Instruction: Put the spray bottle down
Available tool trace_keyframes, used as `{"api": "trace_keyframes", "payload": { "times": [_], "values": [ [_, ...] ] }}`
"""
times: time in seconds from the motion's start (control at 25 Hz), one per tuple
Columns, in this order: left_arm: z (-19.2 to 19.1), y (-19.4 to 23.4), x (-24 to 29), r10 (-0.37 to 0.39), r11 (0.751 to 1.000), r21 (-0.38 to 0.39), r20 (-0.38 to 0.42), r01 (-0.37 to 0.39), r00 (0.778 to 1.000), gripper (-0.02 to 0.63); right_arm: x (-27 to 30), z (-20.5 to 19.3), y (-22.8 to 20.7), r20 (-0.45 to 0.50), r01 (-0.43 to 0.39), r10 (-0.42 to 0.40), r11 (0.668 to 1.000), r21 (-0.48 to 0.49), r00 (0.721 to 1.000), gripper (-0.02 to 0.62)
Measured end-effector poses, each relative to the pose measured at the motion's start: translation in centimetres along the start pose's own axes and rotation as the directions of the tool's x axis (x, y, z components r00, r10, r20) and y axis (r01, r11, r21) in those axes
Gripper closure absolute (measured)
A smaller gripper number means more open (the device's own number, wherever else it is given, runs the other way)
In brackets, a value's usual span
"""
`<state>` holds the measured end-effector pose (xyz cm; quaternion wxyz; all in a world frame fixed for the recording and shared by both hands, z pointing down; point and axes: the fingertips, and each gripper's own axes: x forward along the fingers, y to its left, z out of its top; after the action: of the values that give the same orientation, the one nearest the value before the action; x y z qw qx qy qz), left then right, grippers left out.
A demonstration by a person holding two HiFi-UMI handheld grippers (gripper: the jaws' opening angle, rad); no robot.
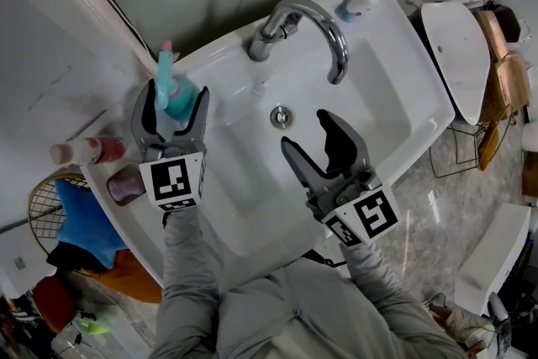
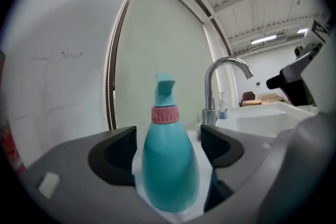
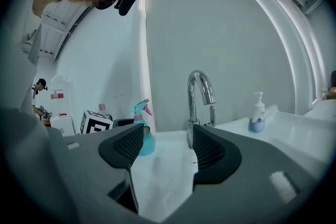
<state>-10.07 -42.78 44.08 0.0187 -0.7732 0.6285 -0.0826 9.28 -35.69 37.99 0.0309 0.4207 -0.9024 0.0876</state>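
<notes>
Spray bottle, teal w/ pink collar: upright on sink rim, back-left corner, L tongs round it.
L tongs (image 1: 173, 107) spread wide; spray bottle (image 2: 169, 165) stands between the pads, slim gap one side, nr touching on the other, so prob. not clamped; base seems to rest on the sink (image 1: 403, 88) rim. R tongs (image 3: 165, 149) wide apart, nothing in them, over the basin nr the tap (image 1: 324, 21). Risk: if L tongs pull away crooked, a pad could catch the bottle's belly & tip it into the basin or off the rim; a glossy rim may also let it slide.
</notes>
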Motion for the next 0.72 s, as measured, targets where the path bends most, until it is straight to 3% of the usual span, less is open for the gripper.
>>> {"api": "trace_keyframes", "payload": {
  "times": [0.48,0.72],
  "values": [
    [5.1,-0.5,-9.1,0.032,0.999,0.024,0.039,-0.033,0.999,0.198,-2.9,2.0,4.4,0.051,-0.043,0.044,0.999,-0.013,0.998,0.305],
    [6.2,-1.3,-15.4,0.054,0.999,-0.003,0.026,-0.054,0.998,0.198,-5.9,2.7,7.3,0.082,-0.055,0.056,0.998,-0.015,0.995,0.305]
  ]
}}
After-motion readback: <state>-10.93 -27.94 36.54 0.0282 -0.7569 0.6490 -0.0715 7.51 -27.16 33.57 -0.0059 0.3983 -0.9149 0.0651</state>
